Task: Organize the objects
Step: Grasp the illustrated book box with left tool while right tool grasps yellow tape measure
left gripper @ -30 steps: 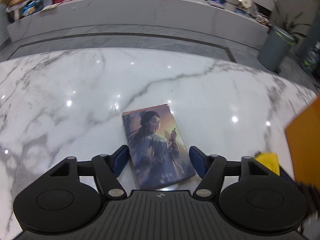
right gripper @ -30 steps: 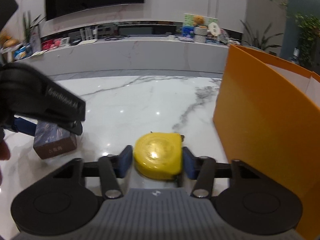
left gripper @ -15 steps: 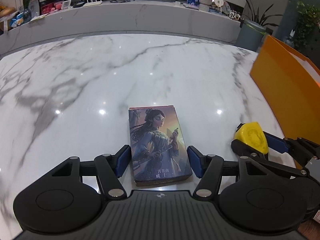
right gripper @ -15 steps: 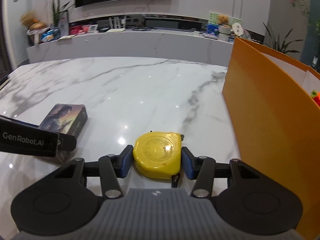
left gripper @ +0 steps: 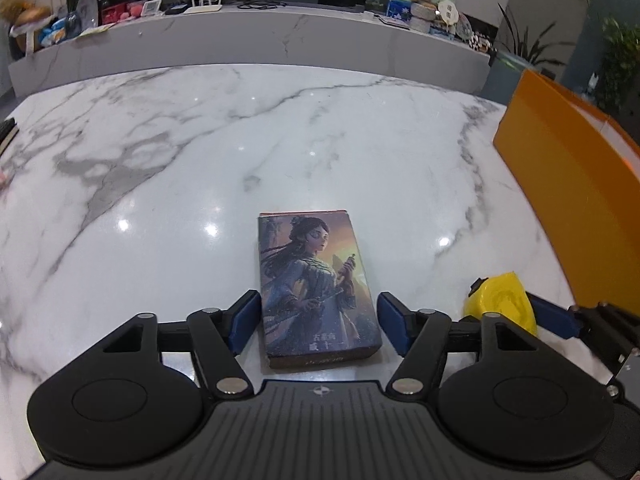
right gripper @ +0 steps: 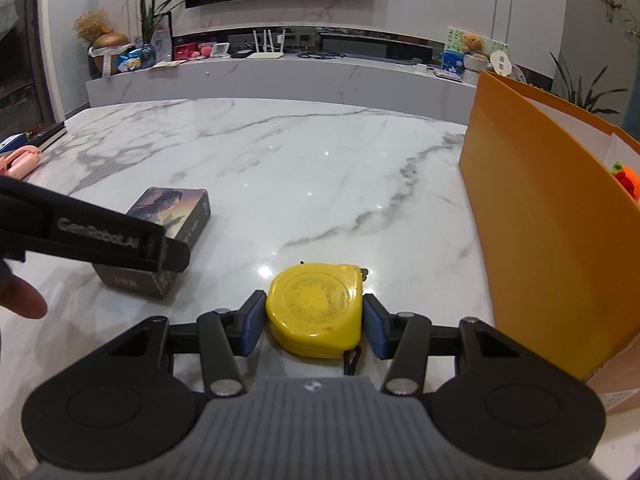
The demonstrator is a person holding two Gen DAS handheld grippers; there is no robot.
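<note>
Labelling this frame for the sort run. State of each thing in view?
left claw: open, jaws just been opening, card box between them, pads clear
card box: flat on marble table, closed
right claw: shut on tape measure
tape measure: gripped, tape retracted
orange box: upright, top open, something orange inside

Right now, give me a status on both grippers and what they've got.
Left gripper open, jaws just widened, card box between them on the table. Right gripper shut on yellow tape measure. Orange box alongside.
</note>
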